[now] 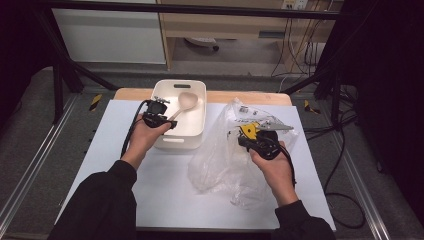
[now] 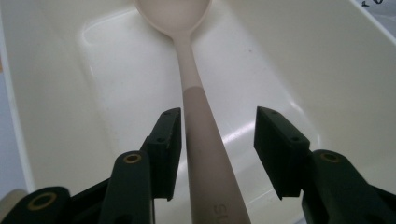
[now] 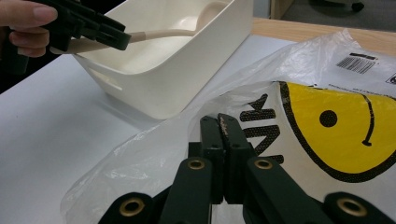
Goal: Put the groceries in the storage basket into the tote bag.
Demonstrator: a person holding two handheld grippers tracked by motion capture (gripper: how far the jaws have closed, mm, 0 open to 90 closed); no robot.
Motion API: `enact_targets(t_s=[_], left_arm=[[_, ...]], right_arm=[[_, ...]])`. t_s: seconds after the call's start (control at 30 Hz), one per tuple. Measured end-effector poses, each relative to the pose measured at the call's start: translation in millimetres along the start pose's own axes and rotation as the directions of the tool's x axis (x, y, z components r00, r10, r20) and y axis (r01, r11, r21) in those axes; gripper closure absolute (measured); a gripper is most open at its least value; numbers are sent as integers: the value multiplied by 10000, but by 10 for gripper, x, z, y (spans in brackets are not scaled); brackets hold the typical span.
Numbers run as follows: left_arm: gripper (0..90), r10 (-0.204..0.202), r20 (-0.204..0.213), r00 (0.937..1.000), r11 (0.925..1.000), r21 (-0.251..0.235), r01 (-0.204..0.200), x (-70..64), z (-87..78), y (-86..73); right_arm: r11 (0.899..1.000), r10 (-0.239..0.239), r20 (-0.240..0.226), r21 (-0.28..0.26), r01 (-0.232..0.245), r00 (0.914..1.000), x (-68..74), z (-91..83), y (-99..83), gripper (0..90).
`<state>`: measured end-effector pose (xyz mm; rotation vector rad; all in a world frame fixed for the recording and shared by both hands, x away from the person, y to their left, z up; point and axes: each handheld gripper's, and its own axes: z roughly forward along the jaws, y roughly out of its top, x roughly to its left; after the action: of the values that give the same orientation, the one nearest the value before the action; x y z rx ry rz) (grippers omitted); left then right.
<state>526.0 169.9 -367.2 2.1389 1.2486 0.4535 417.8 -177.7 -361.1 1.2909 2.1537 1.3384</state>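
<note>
A: Nearest us, at about five o'clock on the table [image 1: 165, 195], the right gripper [image 1: 259, 136] has its fingers [image 3: 219, 140] pressed together on a fold of the clear plastic bag [image 1: 225, 160], the one with the yellow smiley print.

B: A thin pinch, that. My worry is the film sliding out if the hand lifts sharply, or the bag's mouth collapsing.

A: Farther out, at eleven o'clock, the left gripper [image 1: 161, 119] hovers over the near rim of the white bin [image 1: 195, 90]. Its fingers [image 2: 170, 140] stand wide, one each side of the spoon [image 2: 191, 93] handle, with the left finger just beside it and the right one apart.

B: So the spoon isn't clamped. Its bowl lies toward the bin's far end, the handle running back toward the gripper.

A: Risk here, I'd say: closing off-centre could push the handle sideways rather than grip it.

B: And a smooth, tapered handle may twist or slip down between the fingers, dropping into the bin.
</note>
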Motion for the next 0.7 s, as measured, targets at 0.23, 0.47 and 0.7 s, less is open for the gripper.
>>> enact_targets(t_s=[0.23,0.47,0.7], left_arm=[[563,-92,-7,10000,9999,74,92,5,34,0],[581,-184,-48,9998,9996,208,185,20,60,1],[667,-232,-317,9992,9993,279,241,21,62,-3]], right_arm=[[10000,-14,-26,8,14,10000,-5,-4,0,900],[10000,-9,-21,0,9,10000,-10,-8,0,900],[10000,3,-24,44,-3,10000,-1,0,-2,900]])
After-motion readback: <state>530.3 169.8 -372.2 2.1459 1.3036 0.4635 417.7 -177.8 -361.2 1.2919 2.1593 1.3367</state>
